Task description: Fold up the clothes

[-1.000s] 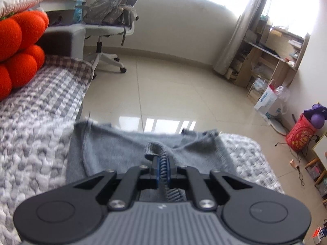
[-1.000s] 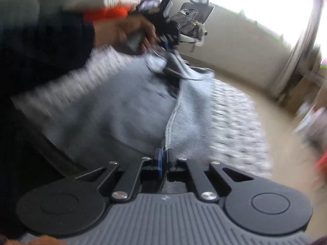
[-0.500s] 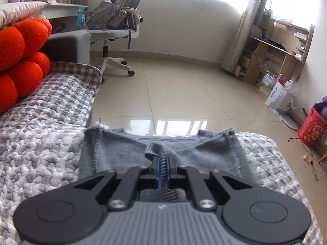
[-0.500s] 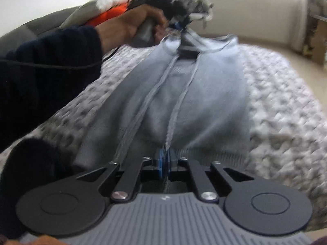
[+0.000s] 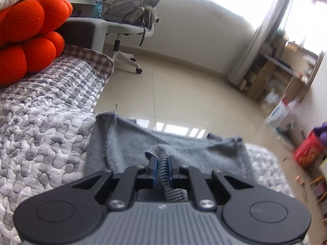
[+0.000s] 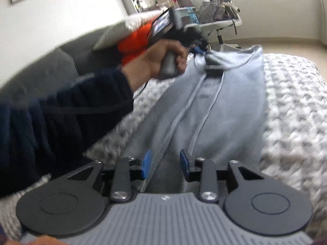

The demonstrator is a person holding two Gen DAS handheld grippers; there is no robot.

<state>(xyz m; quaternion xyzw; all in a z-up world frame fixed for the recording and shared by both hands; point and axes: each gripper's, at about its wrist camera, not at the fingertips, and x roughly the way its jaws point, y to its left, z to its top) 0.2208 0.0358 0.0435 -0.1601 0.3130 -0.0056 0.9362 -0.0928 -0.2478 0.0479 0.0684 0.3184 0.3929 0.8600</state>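
Sweater: your gray sweater [image 6: 220,110] is lying flat on the quilted bed cover [image 6: 292,110], running from 6 o'clock up to 12 in the right view.
Left gripper [image 5: 162,166]: its jaws are opening a little, narrow, with the ribbed sweater edge [image 5: 166,171] between them.
Right gripper [image 6: 164,161]: its jaws are opening, and the sweater hem is sitting loose between them.
Left hand [image 6: 161,61]: gripping its handle at 11 o'clock.
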